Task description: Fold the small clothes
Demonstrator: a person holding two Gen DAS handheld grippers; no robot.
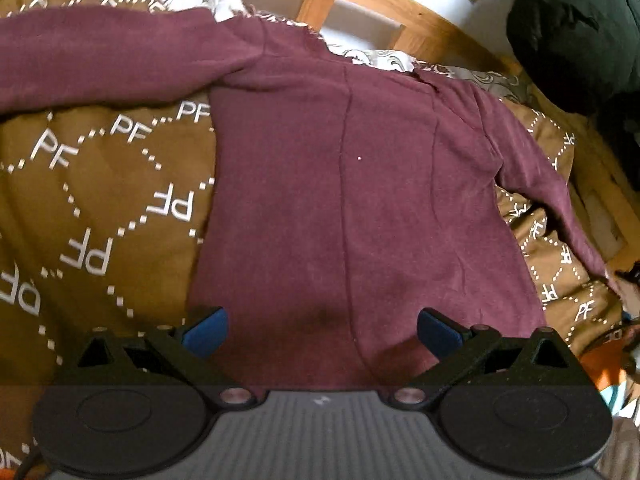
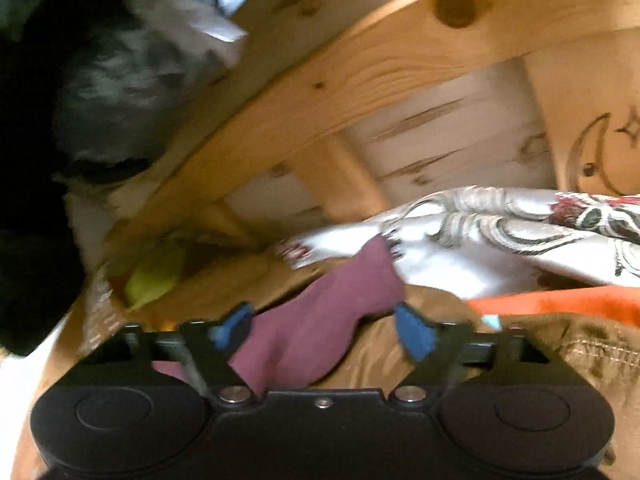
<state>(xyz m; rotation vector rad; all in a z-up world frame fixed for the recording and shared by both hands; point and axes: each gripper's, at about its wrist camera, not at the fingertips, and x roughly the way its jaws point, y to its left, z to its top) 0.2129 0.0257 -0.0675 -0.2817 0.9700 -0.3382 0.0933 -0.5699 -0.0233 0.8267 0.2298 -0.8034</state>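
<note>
A maroon long-sleeved top (image 1: 344, 184) lies spread flat on a brown blanket (image 1: 100, 208) printed with white PF letters, sleeves out to left and right. My left gripper (image 1: 322, 330) is open and empty, hovering over the top's lower hem. In the right wrist view, my right gripper (image 2: 324, 330) is open, with the end of a maroon sleeve (image 2: 320, 320) lying between its blue fingers (image 2: 414, 332); the fingers stand apart from the cloth. That view is blurred.
A wooden bed frame (image 1: 400, 4) with slats runs along the far side, also in the right wrist view (image 2: 320, 80). A dark bundle (image 1: 576, 28) sits at the back right. White patterned cloth (image 2: 500, 232) and orange cloth (image 2: 560, 300) lie near the sleeve.
</note>
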